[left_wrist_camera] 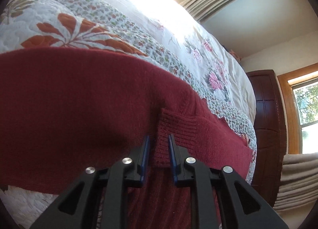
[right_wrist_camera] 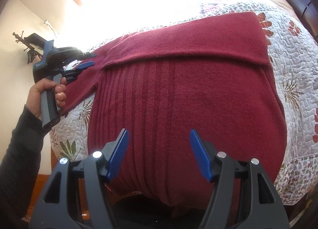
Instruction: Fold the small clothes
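sweater (right_wrist_camera: 178,94) hem cut off below; far bed (left_wrist_camera: 151,10) lost in glare.

Dark red knit sweater (right_wrist_camera: 178,94) lies flat on the bed, filling the centre of the right wrist view. Body has vertical ribbed pleats running from 12 toward 6 o'clock; hem end hangs over the mattress edge at 6 o'clock. One sleeve is folded across the chest, from 2 o'clock to 10 o'clock. Its ribbed cuff (left_wrist_camera: 174,129) sits at 6 o'clock in the left wrist view.
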`<state>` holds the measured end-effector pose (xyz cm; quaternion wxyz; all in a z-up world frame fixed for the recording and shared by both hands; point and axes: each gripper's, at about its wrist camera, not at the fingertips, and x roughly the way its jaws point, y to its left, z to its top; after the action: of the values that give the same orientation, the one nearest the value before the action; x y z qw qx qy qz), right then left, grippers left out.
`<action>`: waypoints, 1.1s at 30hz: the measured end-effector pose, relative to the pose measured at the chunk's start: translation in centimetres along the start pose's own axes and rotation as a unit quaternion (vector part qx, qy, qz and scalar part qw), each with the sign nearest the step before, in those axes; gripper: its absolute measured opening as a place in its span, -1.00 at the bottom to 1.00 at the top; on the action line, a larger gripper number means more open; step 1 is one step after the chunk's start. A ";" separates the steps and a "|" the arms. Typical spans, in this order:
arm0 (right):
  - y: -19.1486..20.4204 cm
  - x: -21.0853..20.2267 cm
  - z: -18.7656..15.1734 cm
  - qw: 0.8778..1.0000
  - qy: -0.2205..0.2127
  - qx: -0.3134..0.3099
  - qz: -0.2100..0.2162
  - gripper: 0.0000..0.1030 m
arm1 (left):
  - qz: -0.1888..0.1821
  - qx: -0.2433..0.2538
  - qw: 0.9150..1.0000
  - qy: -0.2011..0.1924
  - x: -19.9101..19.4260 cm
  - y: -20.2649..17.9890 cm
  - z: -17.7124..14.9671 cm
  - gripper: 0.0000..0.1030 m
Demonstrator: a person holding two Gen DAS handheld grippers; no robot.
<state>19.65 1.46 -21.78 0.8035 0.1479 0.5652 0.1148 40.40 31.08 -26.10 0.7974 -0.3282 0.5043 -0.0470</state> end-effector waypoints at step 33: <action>4.8 -2.0 2.3 0.991 -0.004 -0.113 0.065 0.34 | 0.057 -0.353 0.913 -0.195 -19.9 30.2 -5.9 0.71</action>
<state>21.03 4.99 -17.56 0.8080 0.0933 0.5346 0.2294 18.06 59.95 -29.62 0.7133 -0.5617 0.3406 0.2443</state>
